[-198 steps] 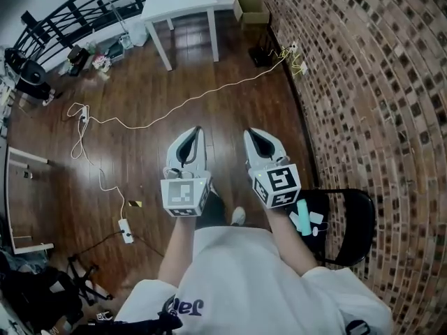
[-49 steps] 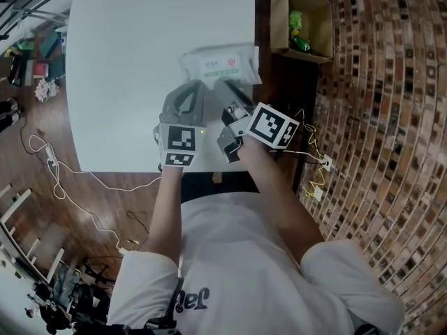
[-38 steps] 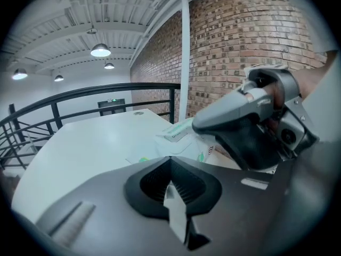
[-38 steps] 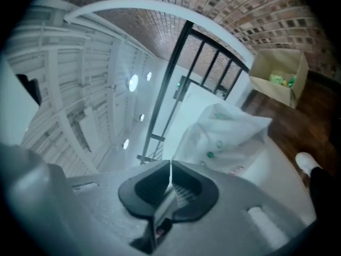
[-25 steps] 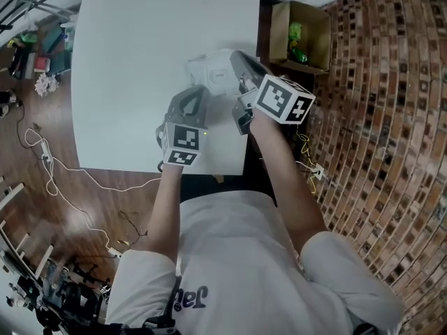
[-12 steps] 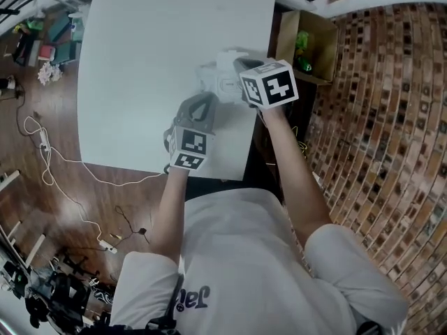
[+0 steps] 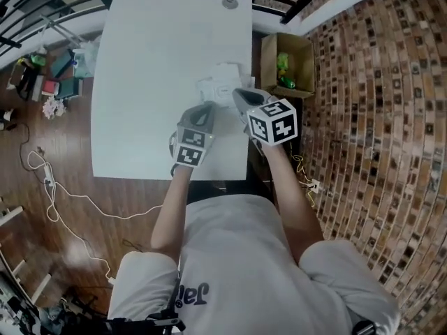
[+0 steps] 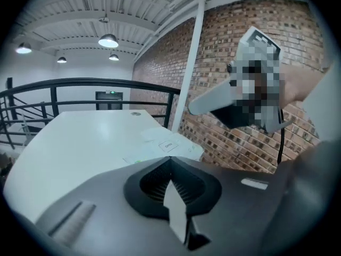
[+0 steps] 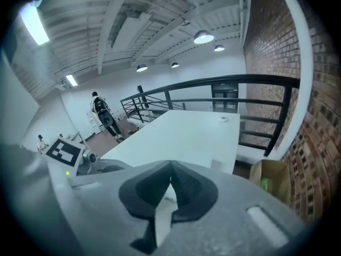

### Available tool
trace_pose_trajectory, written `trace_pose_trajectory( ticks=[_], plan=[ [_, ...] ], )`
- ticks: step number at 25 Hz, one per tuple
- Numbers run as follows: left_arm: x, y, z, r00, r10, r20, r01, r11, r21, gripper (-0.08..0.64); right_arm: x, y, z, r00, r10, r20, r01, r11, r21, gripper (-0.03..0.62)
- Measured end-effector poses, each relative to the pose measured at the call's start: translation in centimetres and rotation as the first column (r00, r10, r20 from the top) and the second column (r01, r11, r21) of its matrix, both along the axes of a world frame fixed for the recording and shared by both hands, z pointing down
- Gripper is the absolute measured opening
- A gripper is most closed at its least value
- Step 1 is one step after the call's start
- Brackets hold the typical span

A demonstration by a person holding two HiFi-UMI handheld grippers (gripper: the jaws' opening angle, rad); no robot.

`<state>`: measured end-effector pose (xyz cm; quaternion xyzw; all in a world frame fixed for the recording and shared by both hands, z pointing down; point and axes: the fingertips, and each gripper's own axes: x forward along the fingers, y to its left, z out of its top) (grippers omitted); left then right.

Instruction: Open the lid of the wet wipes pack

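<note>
The wet wipes pack (image 7: 219, 86) is white and lies flat near the right edge of the white table (image 7: 154, 61). In the left gripper view the pack (image 8: 166, 144) shows a small label on top; whether its lid stands up I cannot tell. My left gripper (image 7: 204, 109) is shut and empty, hovering just short of the pack's near side. My right gripper (image 7: 238, 93) is also shut with nothing in it, its tip by the pack's right near corner. It appears in the left gripper view as the right gripper (image 8: 224, 97), raised above the table.
A cardboard box (image 7: 283, 63) holding green things stands on the floor right of the table, against the brick wall (image 7: 377, 117). A small round object (image 7: 230, 3) sits at the table's far edge. Black railings (image 8: 80, 84) run behind it. Cables and clutter lie on the floor at left.
My right gripper has drawn back from over the pack toward me and rolled, its marker cube now facing up. The left gripper has lifted slightly. The pack stays in place.
</note>
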<state>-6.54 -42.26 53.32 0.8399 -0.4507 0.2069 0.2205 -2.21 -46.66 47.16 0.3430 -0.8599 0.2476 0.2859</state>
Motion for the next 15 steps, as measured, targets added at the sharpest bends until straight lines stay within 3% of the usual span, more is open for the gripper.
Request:
trace_pose_trajectory(
  ticks=[7,15],
  plan=[
    [0.1,4.8,-6.9,0.996,-0.013,-0.094,0.024,0.993,0.117,0.015,1.0,10.1,-3.5,0.997,0.013,0.071,-0.021,0.994,0.108,-0.009],
    [0.3,12.0,-12.7,0.99,-0.105,-0.095,0.127,0.954,0.273,0.015,3.7,17.8,-7.9,0.979,0.054,0.195,-0.099,0.967,0.233,-0.009]
  ],
)
